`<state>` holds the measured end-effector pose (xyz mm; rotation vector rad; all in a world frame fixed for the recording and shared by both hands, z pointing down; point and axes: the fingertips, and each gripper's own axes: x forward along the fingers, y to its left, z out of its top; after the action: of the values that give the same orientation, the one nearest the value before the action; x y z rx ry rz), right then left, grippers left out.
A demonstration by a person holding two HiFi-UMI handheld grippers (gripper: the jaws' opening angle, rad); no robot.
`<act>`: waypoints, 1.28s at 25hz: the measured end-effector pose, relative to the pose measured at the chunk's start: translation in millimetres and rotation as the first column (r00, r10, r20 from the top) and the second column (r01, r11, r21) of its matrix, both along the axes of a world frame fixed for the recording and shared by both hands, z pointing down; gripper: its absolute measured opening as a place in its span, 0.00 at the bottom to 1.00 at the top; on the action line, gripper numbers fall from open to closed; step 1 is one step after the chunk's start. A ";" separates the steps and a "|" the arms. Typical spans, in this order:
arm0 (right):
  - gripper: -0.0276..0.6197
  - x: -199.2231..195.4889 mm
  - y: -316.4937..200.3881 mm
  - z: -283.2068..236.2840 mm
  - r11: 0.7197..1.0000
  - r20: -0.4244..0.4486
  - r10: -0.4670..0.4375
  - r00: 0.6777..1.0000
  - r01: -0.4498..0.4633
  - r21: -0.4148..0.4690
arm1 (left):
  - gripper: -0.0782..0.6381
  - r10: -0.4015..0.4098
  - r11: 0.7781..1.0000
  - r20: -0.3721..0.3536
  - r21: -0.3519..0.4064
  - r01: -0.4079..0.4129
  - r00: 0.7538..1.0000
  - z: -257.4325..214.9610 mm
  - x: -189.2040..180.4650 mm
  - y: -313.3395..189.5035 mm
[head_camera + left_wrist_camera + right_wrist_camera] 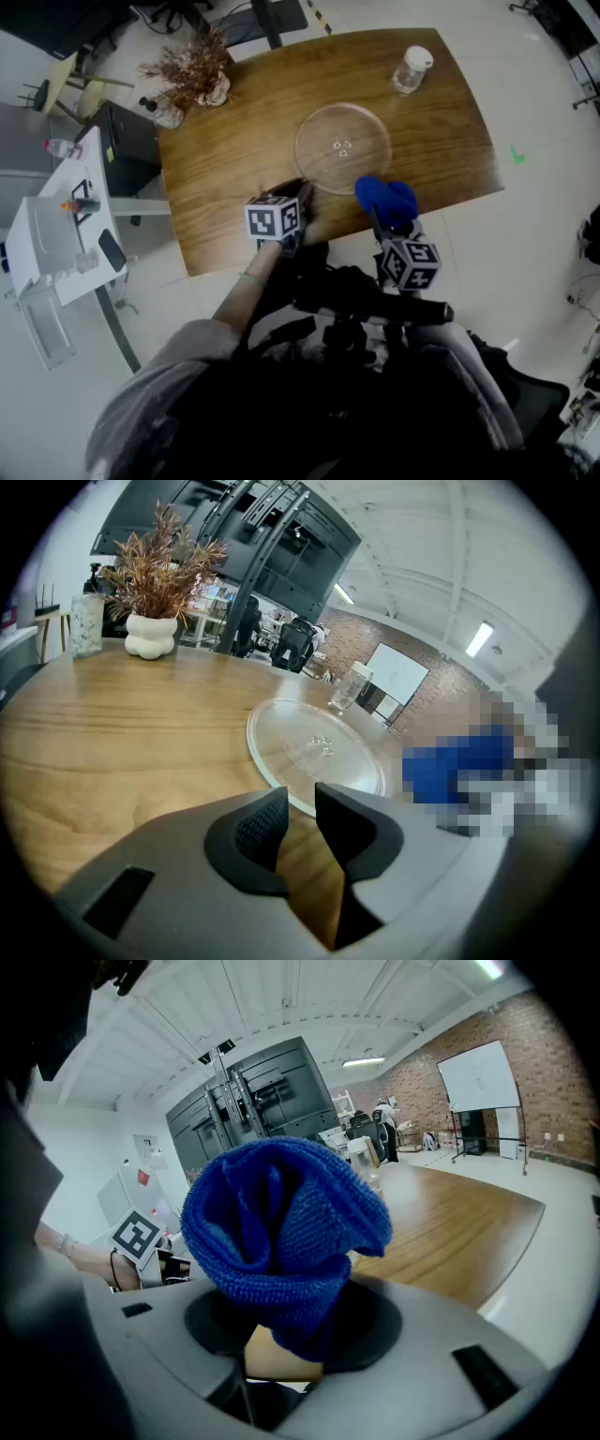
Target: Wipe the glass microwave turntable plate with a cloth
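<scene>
The clear glass turntable plate [342, 147] lies flat on the wooden table [234, 159], right of centre. In the left gripper view the plate [314, 747] sits just beyond the jaws. My left gripper [300, 195] hovers over the table's near edge, just left of the plate's near rim. The left gripper [302, 822] has its jaws nearly together with nothing between them. My right gripper [384, 223] is shut on a bunched blue cloth [386, 199], held just off the plate's near right rim. The cloth [281, 1222] fills the right gripper view and hides the jaw tips.
A lidded clear jar [412, 68] stands at the far right of the table. A dried plant in a white vase [195, 75] and a small glass bottle [167, 112] stand at the far left corner. A white side table [66, 225] stands left of the table.
</scene>
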<state>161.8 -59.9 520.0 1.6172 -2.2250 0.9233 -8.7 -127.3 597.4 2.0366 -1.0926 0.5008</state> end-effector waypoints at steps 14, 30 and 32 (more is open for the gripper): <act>0.32 -57.2 -136.6 -9.3 0.973 -0.193 -0.200 0.961 0.218 0.076 | 0.23 0.015 0.990 -0.019 -0.143 -0.018 1.000 22.3 -1.8 -23.0; 0.32 -80.7 -222.7 43.2 0.937 -0.381 -0.333 0.863 0.348 -0.029 | 0.22 0.013 0.981 -0.066 -0.190 -0.025 0.998 22.5 -3.2 -26.2; 0.32 -47.7 -223.0 44.1 0.958 -0.392 -0.274 0.878 0.284 -0.034 | 0.22 0.012 0.981 -0.065 -0.190 -0.024 0.998 22.7 -3.8 -26.3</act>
<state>114.0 -282.9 564.1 1.2993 -2.1087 0.4467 -12.4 -153.6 620.1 1.8835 -0.9511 0.5256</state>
